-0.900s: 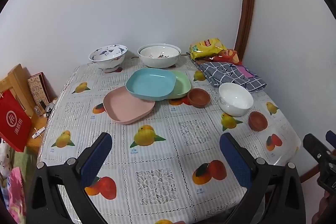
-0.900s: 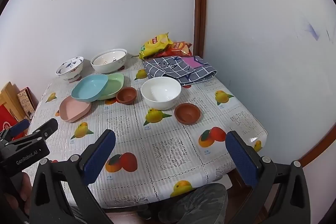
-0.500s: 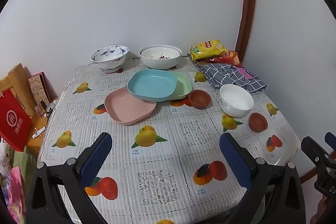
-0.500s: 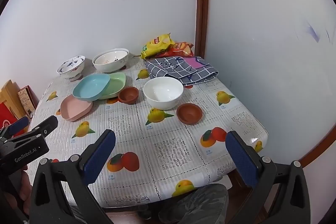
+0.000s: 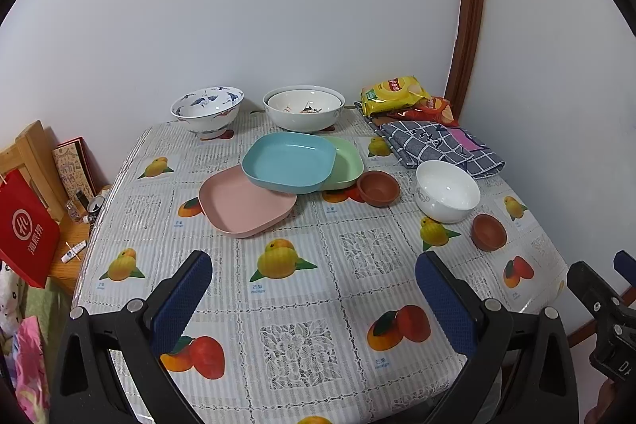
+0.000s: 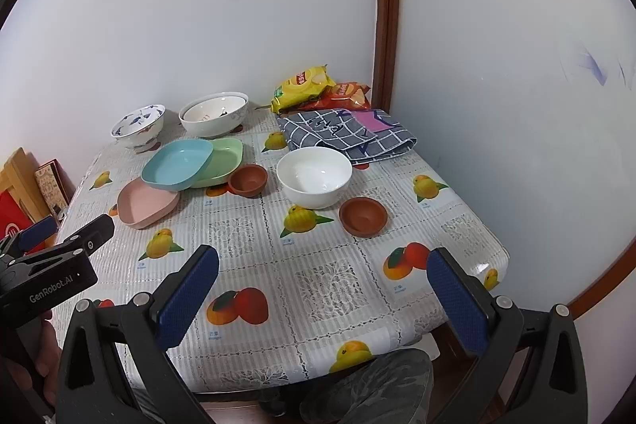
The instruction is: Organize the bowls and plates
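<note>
Hovering over near edge of counter, left claw spread wide, gripping nothing; right claw likewise wide, empty; landmark: blue plate mid-counter, overlapping pink plate nearer camera and green plate on its right; brown dish just right of green plate; white bowl further right; second brown dish beyond it; patterned bowl and big white bowl behind blue plate, latter possibly nesting another; checked cloth back right.
</note>
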{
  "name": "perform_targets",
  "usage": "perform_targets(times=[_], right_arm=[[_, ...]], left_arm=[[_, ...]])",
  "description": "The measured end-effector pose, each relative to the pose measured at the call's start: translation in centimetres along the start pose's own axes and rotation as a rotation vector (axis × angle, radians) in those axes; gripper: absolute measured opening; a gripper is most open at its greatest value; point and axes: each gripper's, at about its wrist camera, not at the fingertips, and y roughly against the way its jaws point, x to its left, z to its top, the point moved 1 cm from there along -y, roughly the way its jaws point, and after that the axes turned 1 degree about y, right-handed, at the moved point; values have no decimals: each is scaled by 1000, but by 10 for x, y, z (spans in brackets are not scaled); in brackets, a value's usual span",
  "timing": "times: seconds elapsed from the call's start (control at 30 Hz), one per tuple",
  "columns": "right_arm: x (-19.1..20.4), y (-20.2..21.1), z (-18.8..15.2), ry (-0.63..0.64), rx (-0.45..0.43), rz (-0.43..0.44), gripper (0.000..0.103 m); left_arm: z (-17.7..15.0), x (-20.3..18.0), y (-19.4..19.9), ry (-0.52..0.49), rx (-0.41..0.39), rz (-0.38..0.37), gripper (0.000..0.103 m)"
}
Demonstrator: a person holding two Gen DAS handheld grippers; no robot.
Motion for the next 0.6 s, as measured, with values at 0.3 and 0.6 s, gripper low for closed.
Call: perform_targets(times=[0.3,0.6], right_arm=[[3,3,4,-3,-10,-1,103],[3,6,5,-4,-10,-11,103]], left_arm=[[3,2,1,4,-3,3,103],[6,2,3,2,-4,3,103]])
